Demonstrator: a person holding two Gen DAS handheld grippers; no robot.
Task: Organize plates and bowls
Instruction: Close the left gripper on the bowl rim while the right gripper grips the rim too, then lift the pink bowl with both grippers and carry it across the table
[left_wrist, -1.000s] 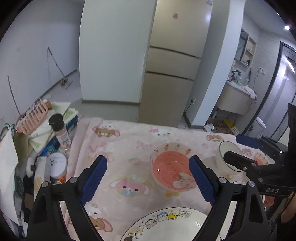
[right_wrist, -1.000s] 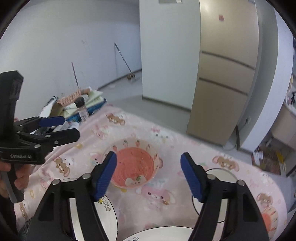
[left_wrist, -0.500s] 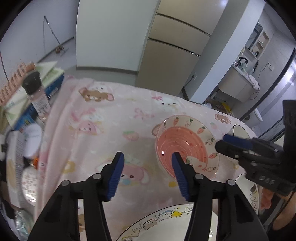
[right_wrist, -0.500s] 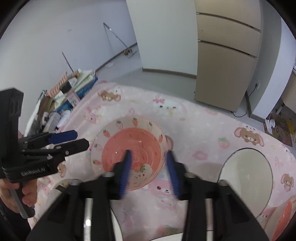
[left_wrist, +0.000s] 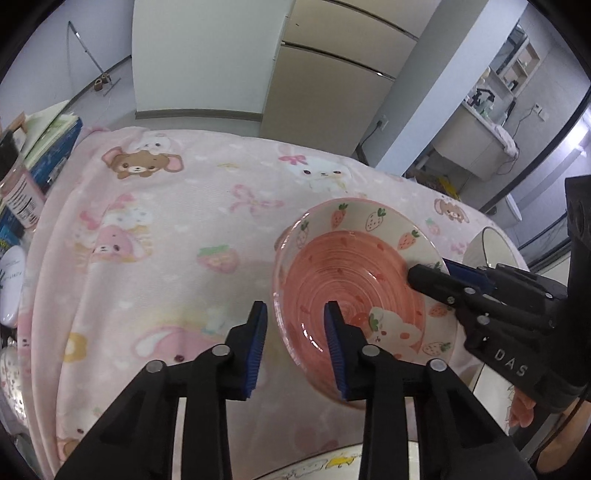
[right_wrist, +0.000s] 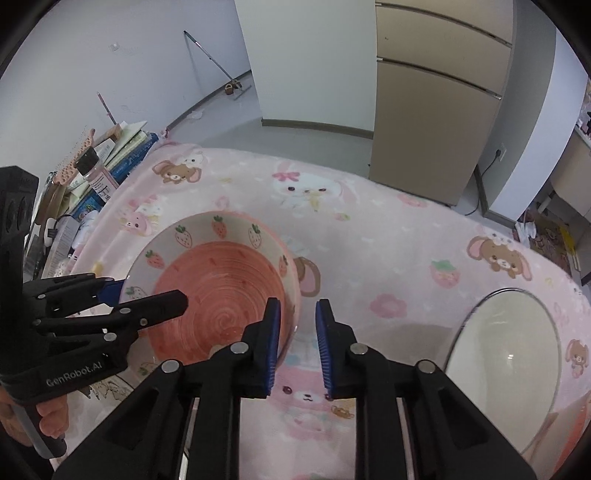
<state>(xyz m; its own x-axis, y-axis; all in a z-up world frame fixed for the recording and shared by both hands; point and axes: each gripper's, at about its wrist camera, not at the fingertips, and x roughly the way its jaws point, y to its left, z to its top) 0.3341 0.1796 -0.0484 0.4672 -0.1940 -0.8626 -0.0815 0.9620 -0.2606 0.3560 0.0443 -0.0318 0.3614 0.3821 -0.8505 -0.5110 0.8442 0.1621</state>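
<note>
Both grippers straddle the rim of one pink strawberry bowl (left_wrist: 354, 291). Left gripper (left_wrist: 295, 343) in my left hand has its blue pads narrowed around the bowl's near-left rim, one finger inside, one outside, small gaps showing. Right gripper (right_wrist: 297, 341) in my right hand does likewise on the opposite rim. Bowl sits mid-table on the pink cartoon tablecloth (right_wrist: 369, 236); a white bowl (right_wrist: 502, 347) lies toward the right edge.
</note>
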